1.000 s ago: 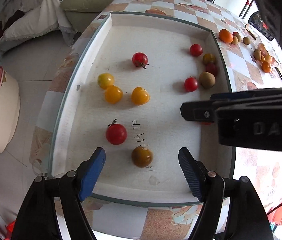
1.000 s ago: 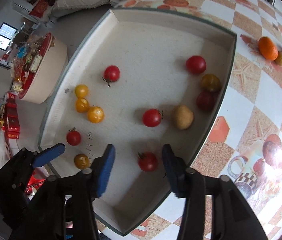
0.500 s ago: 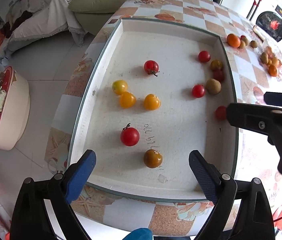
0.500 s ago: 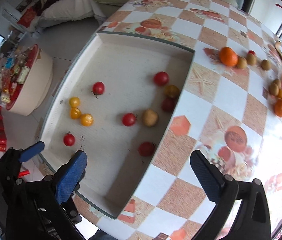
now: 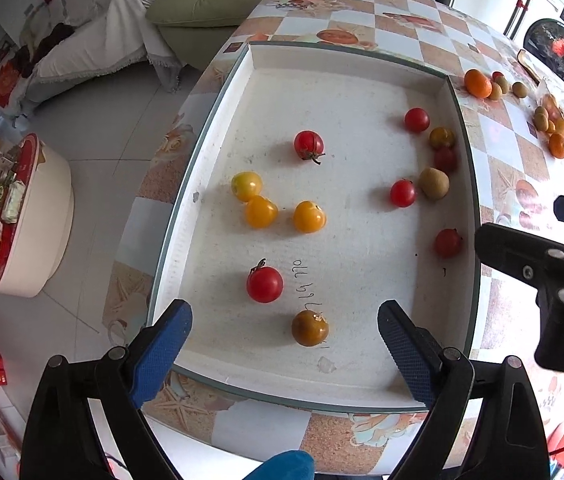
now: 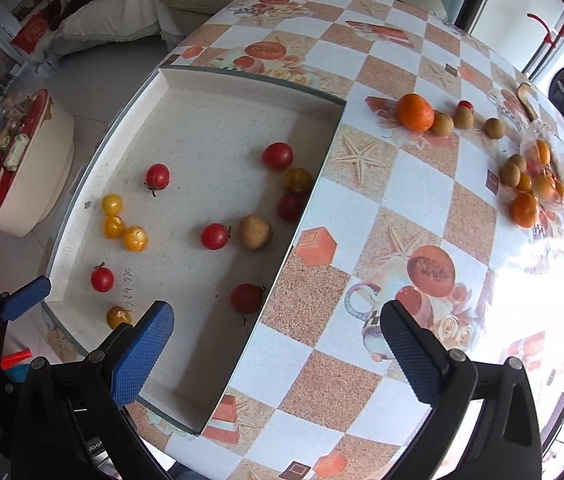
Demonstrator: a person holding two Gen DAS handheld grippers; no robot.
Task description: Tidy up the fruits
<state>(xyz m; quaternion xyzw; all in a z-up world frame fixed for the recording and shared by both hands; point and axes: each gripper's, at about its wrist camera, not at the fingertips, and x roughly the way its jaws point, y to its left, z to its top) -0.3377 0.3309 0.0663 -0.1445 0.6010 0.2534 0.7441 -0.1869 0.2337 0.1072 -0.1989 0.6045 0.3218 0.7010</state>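
Eleven small round tomatoes and fruits lie scattered in your shallow white tray; both tools, left tool and right tool, hang released and empty, and more fruit waits on the checkered counter.

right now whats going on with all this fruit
A person is sorting fruit with a hand-held gripper in each hand. Both the left gripper and the right gripper are open and hold nothing. The white tray holds loose red, yellow and dark tomatoes plus one kiwi. More fruit waits outside it on the checkered table: an orange with small brown fruits in a row, and a pile farther along.
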